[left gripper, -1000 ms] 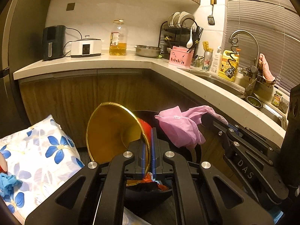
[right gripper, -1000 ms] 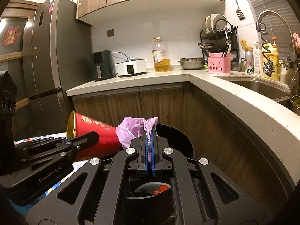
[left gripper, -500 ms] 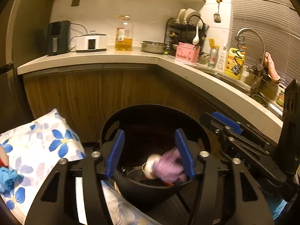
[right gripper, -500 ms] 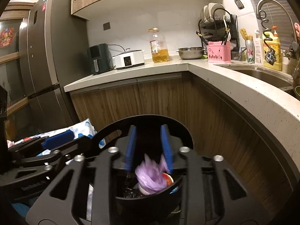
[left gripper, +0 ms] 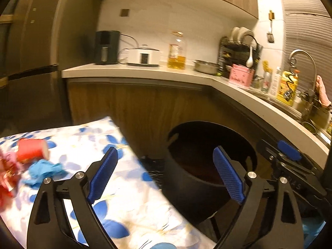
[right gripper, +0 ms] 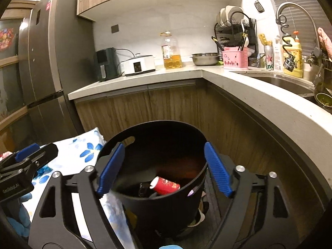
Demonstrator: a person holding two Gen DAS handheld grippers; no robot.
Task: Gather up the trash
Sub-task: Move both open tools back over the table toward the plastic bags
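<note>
A kitchen corner with wooden cabinets lies behind a black bin [right gripper: 157,188]. The right gripper [right gripper: 164,169] hangs over the bin, jaws just opened wide and empty; a red cup [right gripper: 166,185] lies inside the bin. The left gripper [left gripper: 166,175], jaws likewise just opened and empty, sits left of the bin above a floral cloth [left gripper: 132,203], where another red cup [left gripper: 31,151] and blue scrap [left gripper: 44,171] lie.

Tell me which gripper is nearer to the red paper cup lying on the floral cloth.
Left. The left gripper hangs open over the floral cloth, with the red paper cup lying off to its left. The right gripper hangs open over the black bin, beyond the cloth's edge.
</note>
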